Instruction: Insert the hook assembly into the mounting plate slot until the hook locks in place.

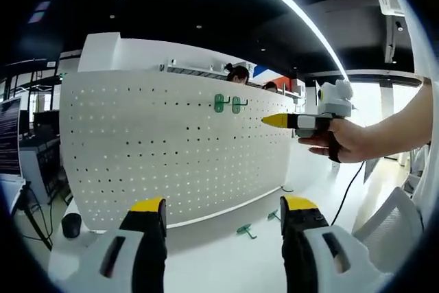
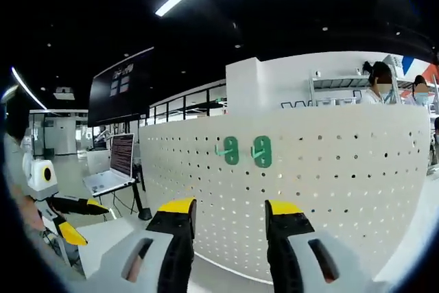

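We had both tongs free of load. Left gripper jaws stood apart with nothing between them; right gripper jaws also apart and empty in its own view; in the left gripper view the right gripper came in at 3 o'clock, held in a hand, and there we could not tell its gap, since the yellow tips overlapped.

Pegboard stood upright on the table, facing us, which suited a straight push-in along the jaw axis. Two green hooks were already seated side by side high on the board, at about 12 o'clock above the right jaws; we judged those done.

Two more loose green hooks lay flat on the table at the board's foot: one between the left jaws at roughly 1 o'clock from centre, a second just beside the right-hand jaw; both near the board, well below the mounted pair.

Our read: the left was held low and open to pick a loose hook; the right hovered level with the mounted row, likely waiting to steady or press; risk was gripping a flat hook at an angle wrong for the slot.
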Motion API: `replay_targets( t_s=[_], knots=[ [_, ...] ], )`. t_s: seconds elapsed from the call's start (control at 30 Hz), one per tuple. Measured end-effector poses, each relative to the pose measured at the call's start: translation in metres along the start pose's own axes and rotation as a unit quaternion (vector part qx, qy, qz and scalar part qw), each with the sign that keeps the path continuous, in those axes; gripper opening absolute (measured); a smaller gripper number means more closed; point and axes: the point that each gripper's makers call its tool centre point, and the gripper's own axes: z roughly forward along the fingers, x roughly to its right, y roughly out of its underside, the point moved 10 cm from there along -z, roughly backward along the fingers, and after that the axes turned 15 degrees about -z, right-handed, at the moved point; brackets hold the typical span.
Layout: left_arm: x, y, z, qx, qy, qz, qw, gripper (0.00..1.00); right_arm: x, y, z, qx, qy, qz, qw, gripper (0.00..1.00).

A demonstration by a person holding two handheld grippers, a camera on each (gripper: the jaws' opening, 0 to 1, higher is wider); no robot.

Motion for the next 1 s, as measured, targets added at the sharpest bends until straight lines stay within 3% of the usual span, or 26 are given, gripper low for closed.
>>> replay_targets(
  t_s=[1.0],
  knots=[
    [0.006, -0.004, -0.002, 0.011, 0.015, -0.001, 0.9998, 0.7, -0.014, 0.021, -0.064, -0.005, -0.011, -0.001, 0.9999, 0.49]
  ],
)
